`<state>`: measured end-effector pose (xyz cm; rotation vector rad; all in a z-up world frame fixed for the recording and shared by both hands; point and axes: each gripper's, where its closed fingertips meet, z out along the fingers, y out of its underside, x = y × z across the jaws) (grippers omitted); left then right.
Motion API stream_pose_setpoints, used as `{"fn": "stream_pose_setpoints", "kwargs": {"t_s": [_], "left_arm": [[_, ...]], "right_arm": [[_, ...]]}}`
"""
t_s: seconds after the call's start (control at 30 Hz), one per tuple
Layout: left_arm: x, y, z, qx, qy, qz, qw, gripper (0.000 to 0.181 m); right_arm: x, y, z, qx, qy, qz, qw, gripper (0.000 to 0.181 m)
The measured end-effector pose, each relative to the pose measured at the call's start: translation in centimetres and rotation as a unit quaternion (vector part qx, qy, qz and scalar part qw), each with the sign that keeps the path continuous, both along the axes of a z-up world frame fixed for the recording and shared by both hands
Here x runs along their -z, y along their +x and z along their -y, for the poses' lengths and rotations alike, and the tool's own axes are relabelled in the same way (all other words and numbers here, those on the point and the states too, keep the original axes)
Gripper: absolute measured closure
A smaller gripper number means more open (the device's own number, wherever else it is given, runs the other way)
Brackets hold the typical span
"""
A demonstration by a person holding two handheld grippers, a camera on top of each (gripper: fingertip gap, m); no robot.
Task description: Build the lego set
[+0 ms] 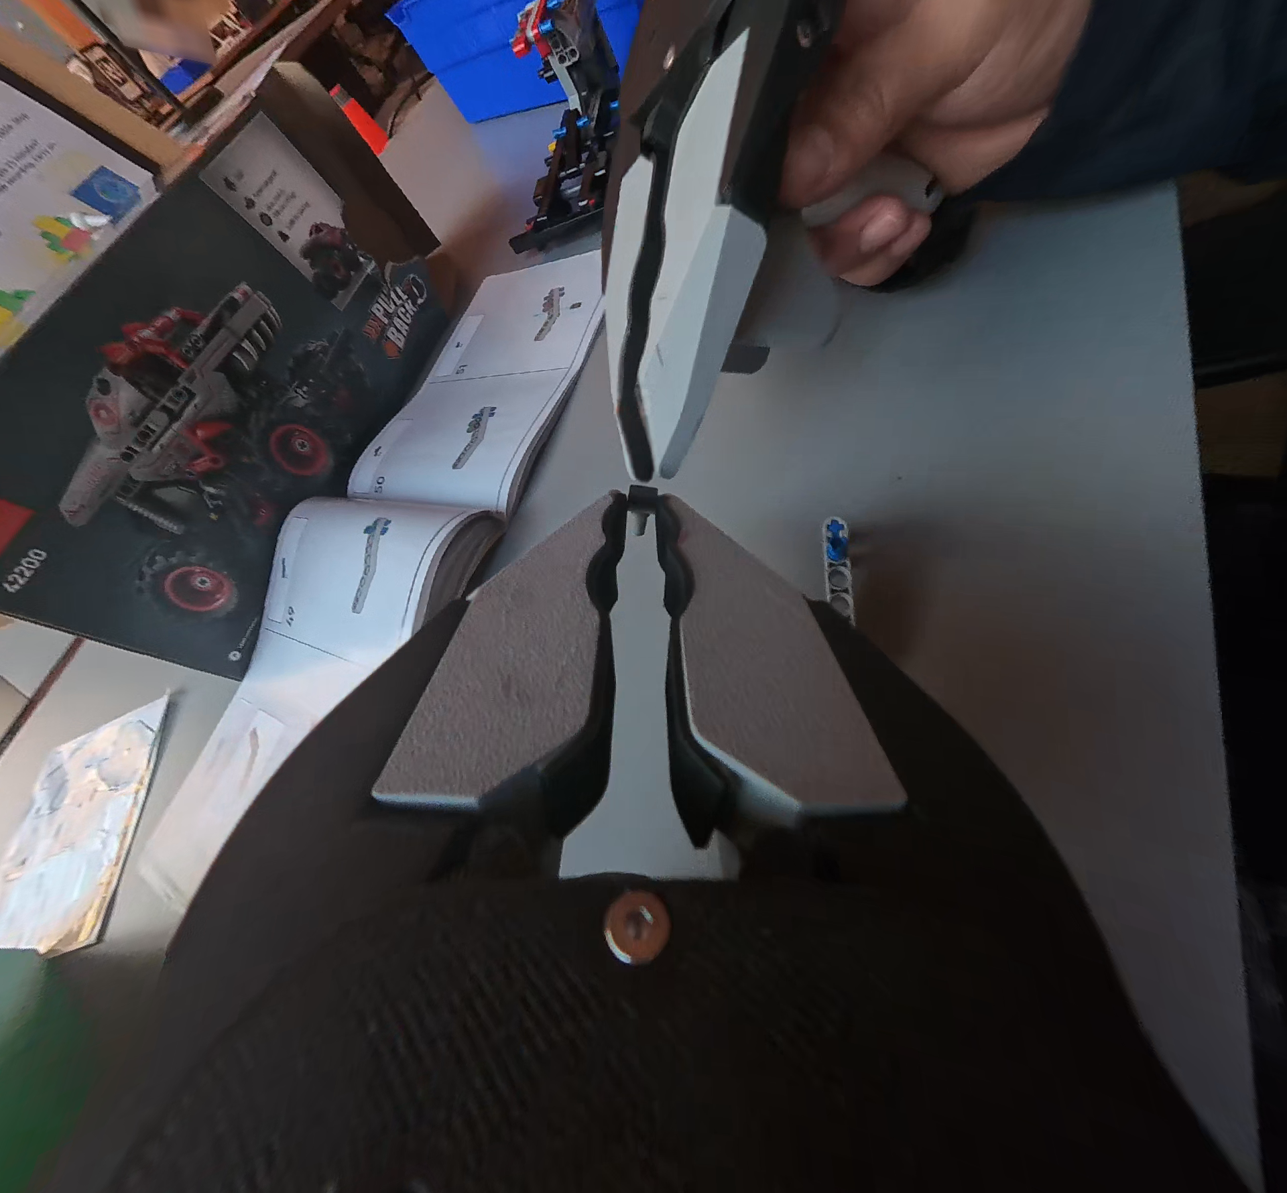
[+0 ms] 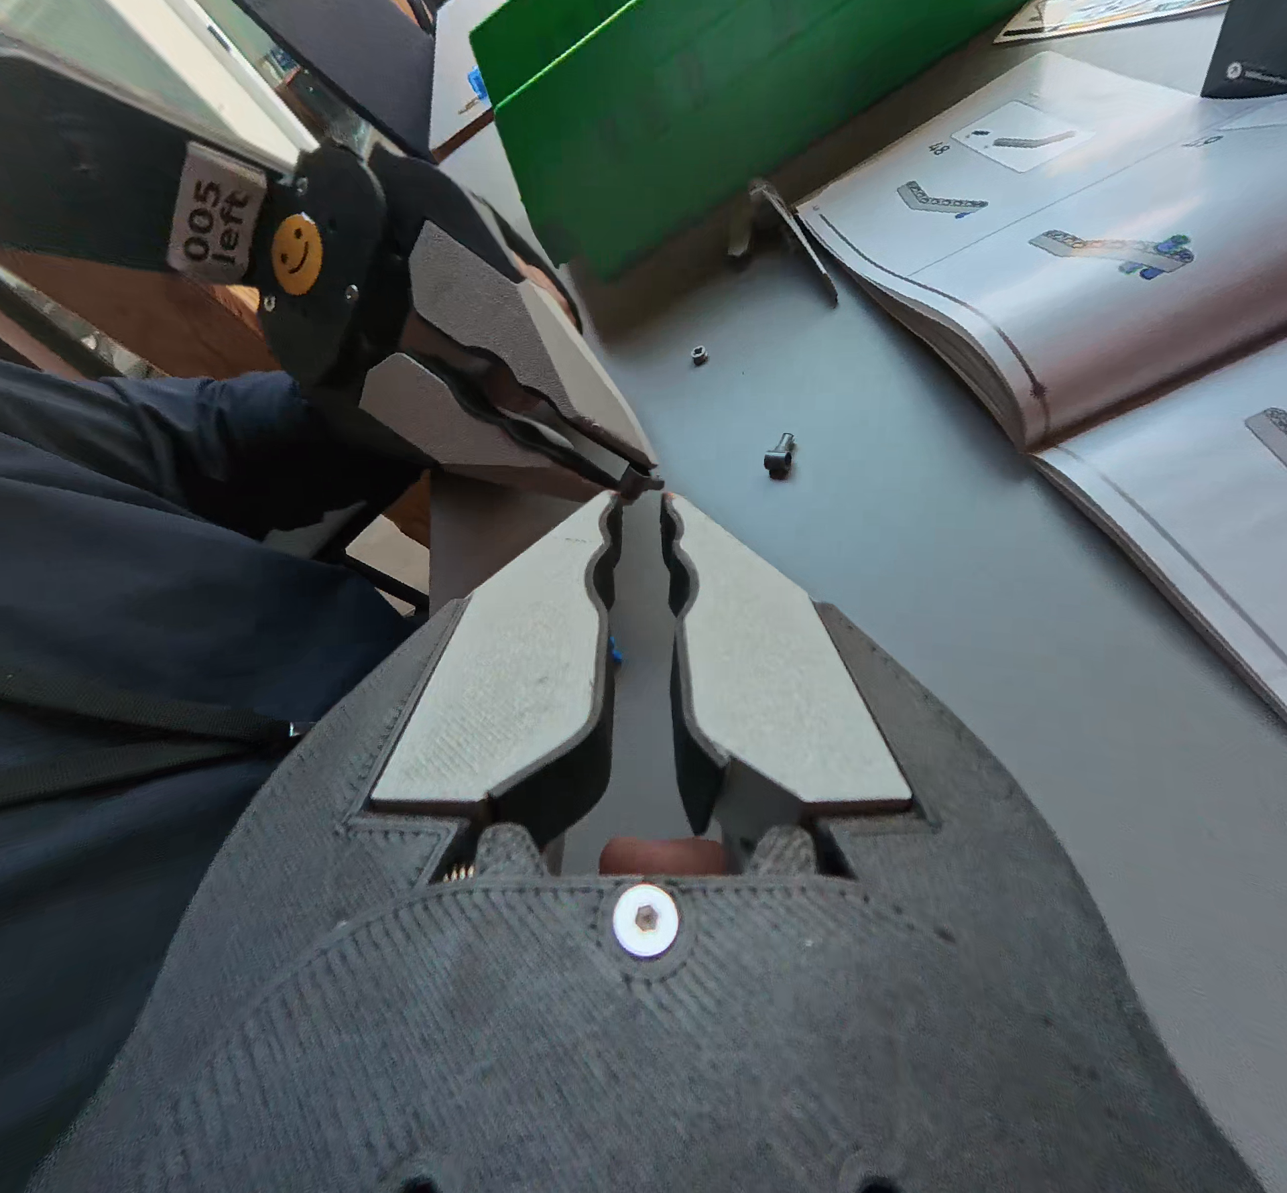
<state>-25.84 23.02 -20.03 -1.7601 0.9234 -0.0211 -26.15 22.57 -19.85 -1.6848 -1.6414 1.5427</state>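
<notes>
My left gripper (image 1: 641,506) is shut on a small black pin (image 1: 641,497), held above the grey table (image 1: 975,533). It also shows in the right wrist view (image 2: 637,474), coming in from the left with the pin (image 2: 632,483) at its tips. My right gripper (image 2: 641,498) stands tip to tip with it, jaws a narrow gap apart and empty. In the left wrist view it (image 1: 639,467) comes down from above, a sliver above the pin. A grey beam with blue pins (image 1: 838,561) lies on the table to the right.
An open instruction booklet (image 2: 1044,254), a loose black pin (image 2: 778,456) and a small bush (image 2: 700,356) lie on the table. A green bin (image 2: 731,66) stands behind. The set's box (image 1: 174,407), a partly built model (image 1: 578,136) and a blue bin (image 1: 487,24) stand farther off. Both grippers' tips are close together, under 4 cm apart.
</notes>
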Motion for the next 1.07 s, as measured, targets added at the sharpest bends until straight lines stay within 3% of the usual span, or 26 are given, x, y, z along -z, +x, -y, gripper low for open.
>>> {"fn": "stream_pose_setpoints", "kwargs": {"t_s": [0.03,0.2,0.4,0.63,0.8,1.07], "left_arm": [[-0.1,0.0,0.0,-0.004,0.007,-0.01,1.0,0.176],[0.3,-0.2,-0.3,-0.029,0.02,-0.063,0.997,0.176],[0.1,-0.4,-0.4,-0.048,0.015,-0.069,0.996,0.177],[-0.2,-0.1,-0.1,-0.063,0.031,-0.14,0.988,0.177],[0.2,-0.2,-0.4,-0.076,0.036,-0.177,0.981,0.177],[0.2,-0.8,-0.2,-0.081,0.027,-0.144,0.986,0.178]], "right_arm": [[0.0,-0.2,0.0,0.003,-0.005,0.0,1.0,0.175],[0.0,-0.6,0.3,-0.001,-0.03,0.002,1.0,0.173],[0.0,-0.8,0.1,0.003,-0.071,0.006,0.997,0.172],[0.0,-0.9,-0.1,0.013,-0.078,0.005,0.997,0.168],[0.3,-1.1,0.1,0.014,-0.058,0.01,0.998,0.176],[0.3,-0.8,-0.3,0.023,-0.055,0.018,0.998,0.177]]}}
